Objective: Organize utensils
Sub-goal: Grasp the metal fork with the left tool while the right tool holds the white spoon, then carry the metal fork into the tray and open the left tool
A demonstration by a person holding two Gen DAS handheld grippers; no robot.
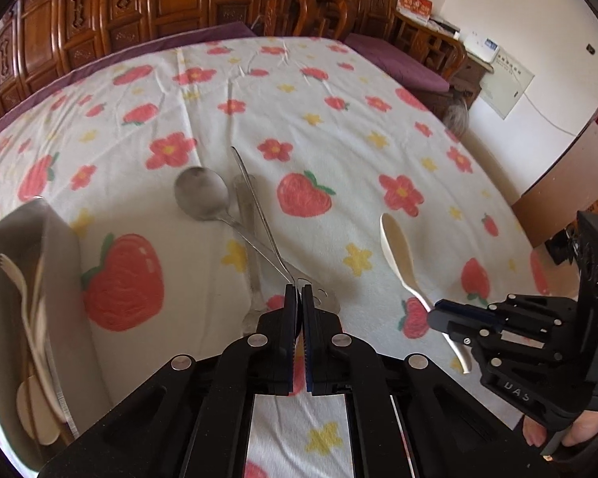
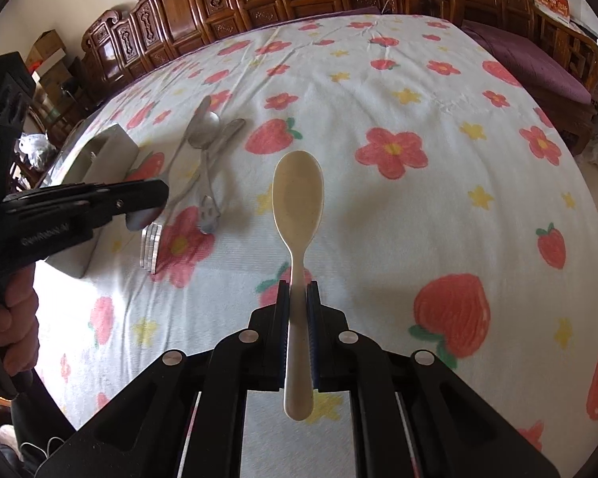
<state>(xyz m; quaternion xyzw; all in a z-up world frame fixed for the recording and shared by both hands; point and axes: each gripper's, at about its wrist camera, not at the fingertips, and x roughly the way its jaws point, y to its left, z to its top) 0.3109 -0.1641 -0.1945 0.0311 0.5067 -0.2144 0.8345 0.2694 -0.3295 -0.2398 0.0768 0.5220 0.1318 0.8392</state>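
My right gripper [image 2: 298,290] pinches the cream spoon [image 2: 298,195] by its handle, bowl forward above the cloth [image 2: 418,91], while my left gripper [image 1: 299,292] is pressed onto a thin metal utensil [image 1: 259,207] beside the steel spoon [image 1: 201,195], right of the bin [image 1: 59,263].

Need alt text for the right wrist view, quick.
The right gripper is shut on a cream plastic spoon, bowl pointing away, above a strawberry-print tablecloth. To the left lie metal utensils near a grey holder, with the left gripper close by.
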